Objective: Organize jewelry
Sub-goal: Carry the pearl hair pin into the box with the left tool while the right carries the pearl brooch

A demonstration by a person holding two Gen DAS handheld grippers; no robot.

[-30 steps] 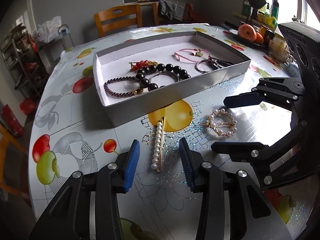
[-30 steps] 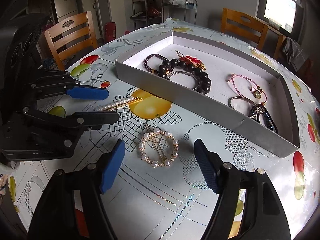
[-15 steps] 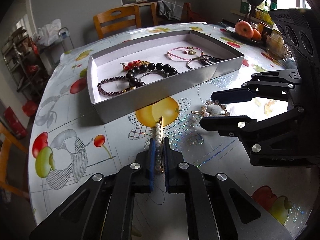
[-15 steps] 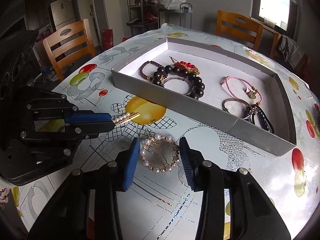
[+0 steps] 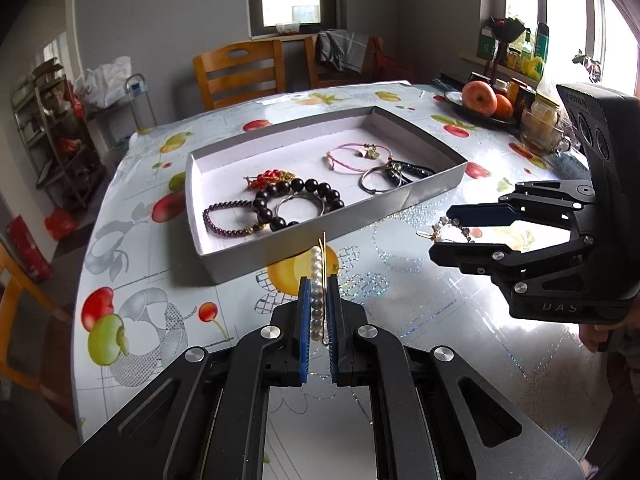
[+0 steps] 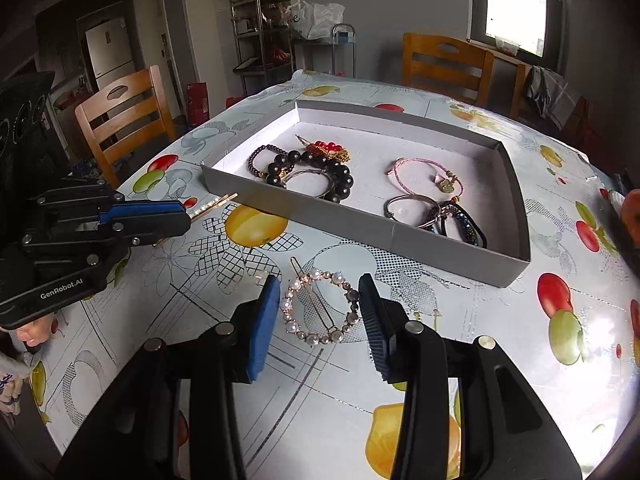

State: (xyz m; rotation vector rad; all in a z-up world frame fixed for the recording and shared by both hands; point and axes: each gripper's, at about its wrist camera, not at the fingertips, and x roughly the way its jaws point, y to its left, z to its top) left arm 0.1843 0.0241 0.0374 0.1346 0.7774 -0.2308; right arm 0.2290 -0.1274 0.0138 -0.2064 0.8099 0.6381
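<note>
Here the left hand-held gripper (image 5: 318, 300) is clamped on a pearl hair clip (image 5: 317, 280), whose pearl row and gold pin stick out forward past the blue pads, toward the near wall of the grey tray (image 5: 304, 236). The right hand-held gripper (image 6: 318, 308) has its jaws closed in against a round pearl hair clip (image 6: 320, 307), one pad touching each side of the ring; whether the ring is lifted off the bench (image 6: 500, 360) or resting on it cannot be told. Both clips are outside the tray, on its near side, over the fruit-print cloth. Inside the tray: a black bead bracelet (image 5: 298, 196) overlapping a silver bangle, a purple bead bracelet (image 5: 224, 220) to its left, a red and gold ornament (image 5: 268, 178) behind, a pink cord bracelet (image 5: 356, 156), and a silver ring with dark bands (image 5: 394, 176) toward the right end. A plate of fruit (image 5: 484, 100) stands at the bench's far right edge.
</note>
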